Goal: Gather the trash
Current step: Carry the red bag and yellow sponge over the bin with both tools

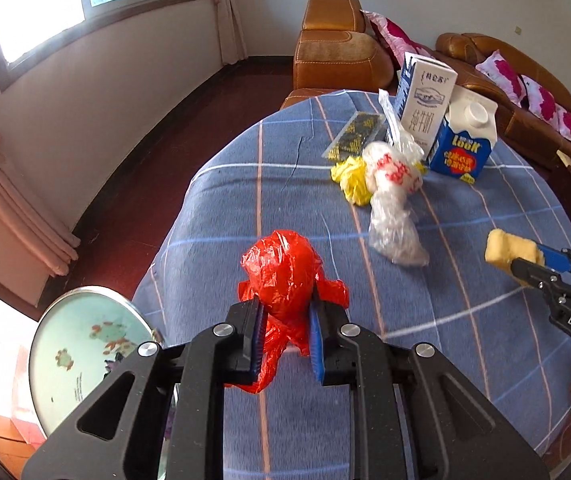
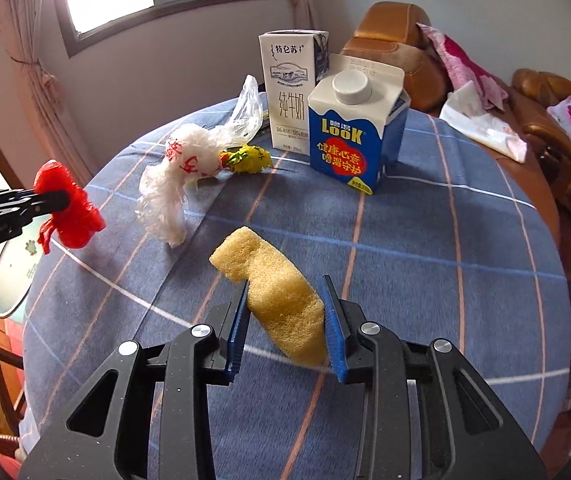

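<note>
Closest to me, the left gripper (image 1: 285,332) is pinching a red plastic bag (image 1: 285,276), scrunched into a ball so it fits between the pads. It hangs just above the desk (image 1: 221,208), which has a blue checked cloth on it. The right gripper (image 2: 285,332) is squeezing a yellow sponge (image 2: 273,292), tilted and lifted off the cloth too. I think both are held up so they can be carried off to a bin, but I can't see a bin. A round tray (image 1: 81,348) sits low beside the desk on the left.

Farther back, more trash waits: a crumpled clear bag (image 2: 177,184), touching a yellow wrapper (image 2: 249,160). Behind them two milk cartons stand upright, a white carton (image 2: 289,92) and a blue carton (image 2: 353,128). A brown sofa (image 2: 401,52) is at the back.
</note>
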Demonstrator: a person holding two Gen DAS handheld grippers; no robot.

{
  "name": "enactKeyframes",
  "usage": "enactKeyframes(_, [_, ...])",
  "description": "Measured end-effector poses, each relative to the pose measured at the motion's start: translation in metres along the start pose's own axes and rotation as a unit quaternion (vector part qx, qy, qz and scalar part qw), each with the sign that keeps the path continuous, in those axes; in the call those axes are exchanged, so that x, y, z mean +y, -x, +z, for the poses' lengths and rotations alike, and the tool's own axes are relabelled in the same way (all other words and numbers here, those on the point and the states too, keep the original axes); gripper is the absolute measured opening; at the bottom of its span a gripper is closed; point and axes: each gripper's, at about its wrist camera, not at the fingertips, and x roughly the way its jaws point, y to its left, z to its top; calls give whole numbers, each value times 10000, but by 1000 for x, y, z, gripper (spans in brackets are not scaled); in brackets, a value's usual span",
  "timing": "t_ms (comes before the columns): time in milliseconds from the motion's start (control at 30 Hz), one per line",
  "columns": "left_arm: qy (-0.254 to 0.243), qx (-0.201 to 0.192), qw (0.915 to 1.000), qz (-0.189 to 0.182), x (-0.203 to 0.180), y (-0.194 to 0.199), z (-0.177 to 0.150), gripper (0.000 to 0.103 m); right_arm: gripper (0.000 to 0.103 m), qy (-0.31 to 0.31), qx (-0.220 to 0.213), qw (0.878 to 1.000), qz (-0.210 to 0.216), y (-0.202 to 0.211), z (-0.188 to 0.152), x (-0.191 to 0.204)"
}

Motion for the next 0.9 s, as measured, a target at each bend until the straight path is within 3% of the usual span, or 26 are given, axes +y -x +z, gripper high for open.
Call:
enactKeyframes(367, [-74,-46,9999,-69,-12,22,-30,18,35,-350,-151,9992,-102,28,-23,15])
enactKeyframes(900, [-49,-162,9997,-152,-13,47,-56,18,35,-398,-295,9984,-256,49,-47,43])
